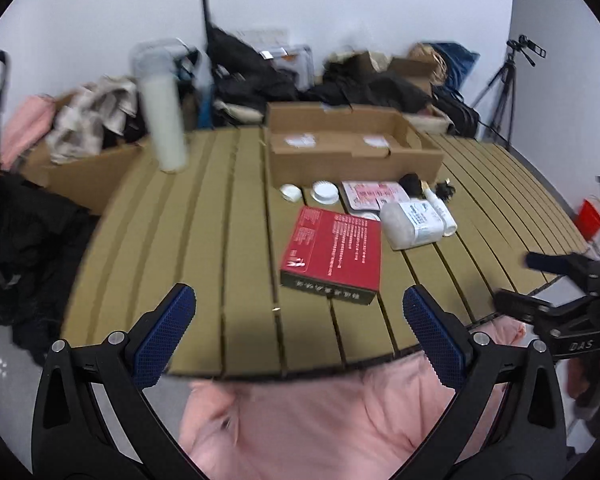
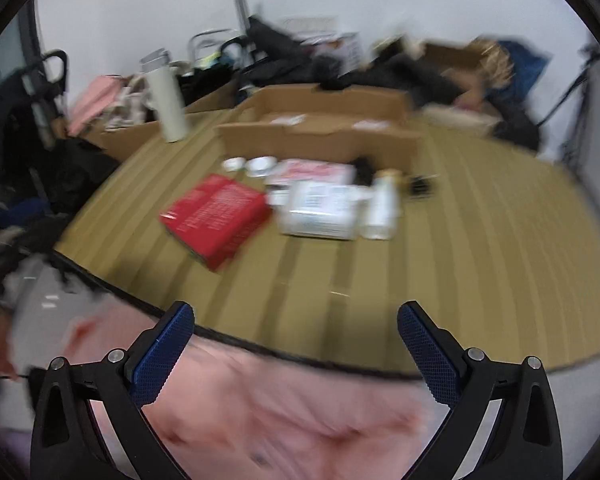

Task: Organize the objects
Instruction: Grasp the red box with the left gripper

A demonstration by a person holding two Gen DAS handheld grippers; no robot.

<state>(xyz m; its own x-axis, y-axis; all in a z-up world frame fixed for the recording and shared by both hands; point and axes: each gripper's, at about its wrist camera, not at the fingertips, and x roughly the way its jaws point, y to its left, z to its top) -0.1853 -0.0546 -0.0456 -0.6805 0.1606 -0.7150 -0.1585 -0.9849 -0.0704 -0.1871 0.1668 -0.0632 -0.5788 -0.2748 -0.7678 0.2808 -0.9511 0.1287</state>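
A red box [image 1: 334,254] lies flat on the slatted table [image 1: 204,240], with a white bottle [image 1: 410,222], a pink packet [image 1: 374,194], two small white jars [image 1: 325,191] and a black brush [image 1: 414,184] behind it. An open cardboard box [image 1: 352,148] stands further back. My left gripper [image 1: 298,316] is open and empty above the table's near edge. My right gripper [image 2: 296,336] is open and empty, also at the near edge; it shows at the right of the left wrist view [image 1: 556,304]. The red box [image 2: 218,220] and bottle [image 2: 320,210] appear blurred in the right wrist view.
A tall white flask [image 1: 162,116] stands at the table's back left. Clothes, bags and boxes [image 1: 256,72] pile behind the table. A tripod [image 1: 508,80] stands at the right. Pink fabric [image 1: 320,420] lies below the near edge.
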